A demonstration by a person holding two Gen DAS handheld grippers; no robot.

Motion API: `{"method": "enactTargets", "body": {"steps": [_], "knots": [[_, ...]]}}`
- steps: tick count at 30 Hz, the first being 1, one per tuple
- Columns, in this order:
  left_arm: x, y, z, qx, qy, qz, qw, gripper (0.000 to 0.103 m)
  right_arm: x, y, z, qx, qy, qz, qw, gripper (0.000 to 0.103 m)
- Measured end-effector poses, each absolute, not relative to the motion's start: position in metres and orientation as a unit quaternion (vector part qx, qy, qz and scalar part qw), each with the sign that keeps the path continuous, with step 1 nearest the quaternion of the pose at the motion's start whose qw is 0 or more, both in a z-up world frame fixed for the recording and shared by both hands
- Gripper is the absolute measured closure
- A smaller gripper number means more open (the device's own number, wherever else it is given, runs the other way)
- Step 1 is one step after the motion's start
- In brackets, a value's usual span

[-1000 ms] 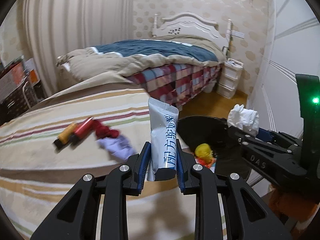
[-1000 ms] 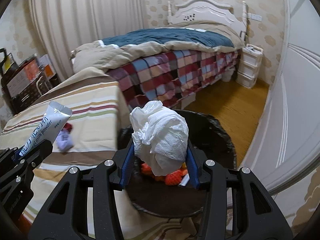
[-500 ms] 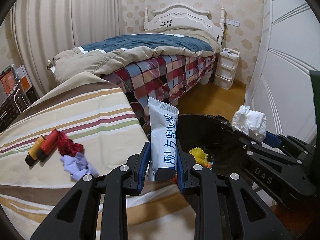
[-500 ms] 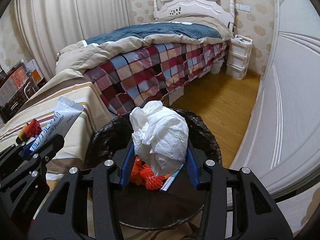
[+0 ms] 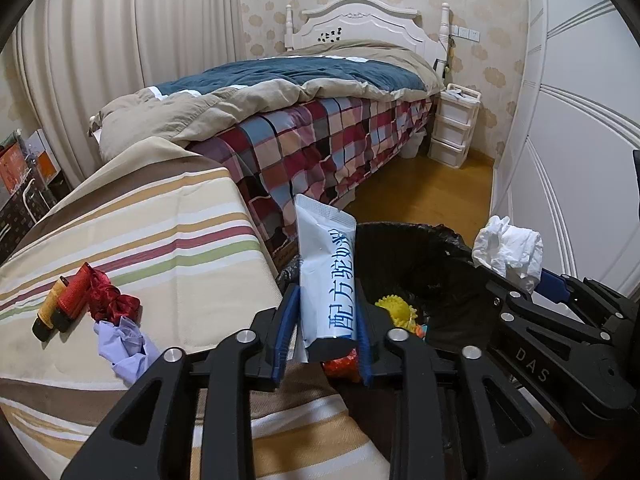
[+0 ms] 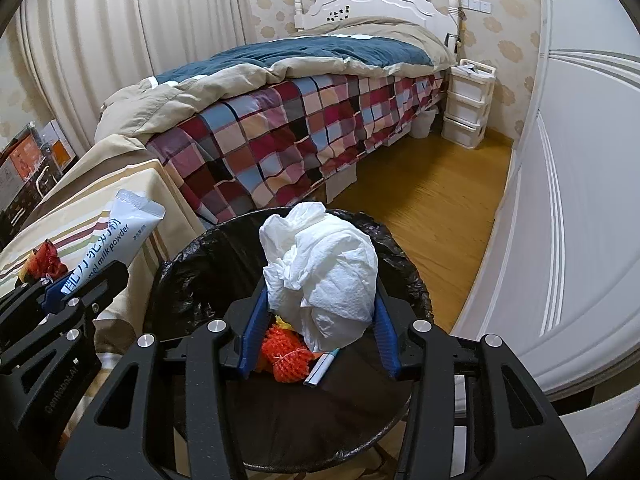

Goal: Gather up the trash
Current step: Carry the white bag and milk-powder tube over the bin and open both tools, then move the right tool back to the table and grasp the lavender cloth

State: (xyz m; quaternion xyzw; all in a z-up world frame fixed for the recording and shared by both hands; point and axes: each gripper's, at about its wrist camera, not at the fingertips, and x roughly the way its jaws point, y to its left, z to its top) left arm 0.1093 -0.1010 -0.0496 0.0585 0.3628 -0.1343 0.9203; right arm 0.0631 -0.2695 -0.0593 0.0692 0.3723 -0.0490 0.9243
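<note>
Now you're easing the left gripper (image 5: 324, 332) off the light, slick sachet (image 5: 326, 276); right gripper (image 6: 318, 332) is clamping the soft tissue (image 6: 324, 276), bin (image 6: 192, 252) at 12 o'clock.

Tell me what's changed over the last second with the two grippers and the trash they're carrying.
Both grippers moved from the striped bed toward the black-lined trash bin. The right gripper now holds its crumpled white tissue wad over the bin. The left gripper reached the bin's rim; its jaws have just been opening, with the white and blue milk-powder sachet between them. The tubes, red ribbon and lilac scrap stayed on the bed.
</note>
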Motion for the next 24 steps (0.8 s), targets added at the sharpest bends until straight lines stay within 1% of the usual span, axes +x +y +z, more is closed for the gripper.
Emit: {"method": "enactTargets", "body": {"steps": [1, 2, 3, 4, 6, 7, 12, 14, 24], "knots": [[0.109, -0.101, -0.05, 0.058, 0.362, -0.134, 0.921, 0.066, 0.064, -0.27, -0.059, 0.07, 0.372, -0.05, 0.924, 0.055], [0.109, -0.1, -0.049, 0.058, 0.361, -0.134, 0.921, 0.059, 0.064, -0.27, -0.06, 0.07, 0.373, -0.05, 0.924, 0.049], [0.108, -0.1, -0.049, 0.057, 0.36, -0.133, 0.922, 0.05, 0.064, -0.27, -0.06, 0.071, 0.372, -0.052, 0.924, 0.046], [0.108, -0.099, -0.049, 0.055, 0.358, -0.132, 0.923, 0.046, 0.065, -0.27, -0.06, 0.071, 0.372, -0.053, 0.924, 0.043], [0.106, -0.097, -0.048, 0.05, 0.354, -0.13, 0.925, 0.034, 0.064, -0.27, -0.061, 0.07, 0.373, -0.056, 0.924, 0.042], [0.106, -0.095, -0.047, 0.048, 0.353, -0.129, 0.926, 0.031, 0.064, -0.27, -0.061, 0.07, 0.373, -0.057, 0.923, 0.04], [0.1, -0.086, -0.042, 0.044, 0.347, -0.123, 0.929, 0.025, 0.061, -0.27, -0.06, 0.072, 0.371, -0.065, 0.923, 0.036], [0.096, -0.08, -0.04, 0.045, 0.343, -0.118, 0.931, 0.023, 0.059, -0.269, -0.058, 0.071, 0.37, -0.066, 0.924, 0.031], [0.074, -0.027, -0.035, 0.046, 0.334, -0.07, 0.939, 0.018, 0.05, -0.236, -0.048, 0.063, 0.364, -0.036, 0.929, 0.027]]}}
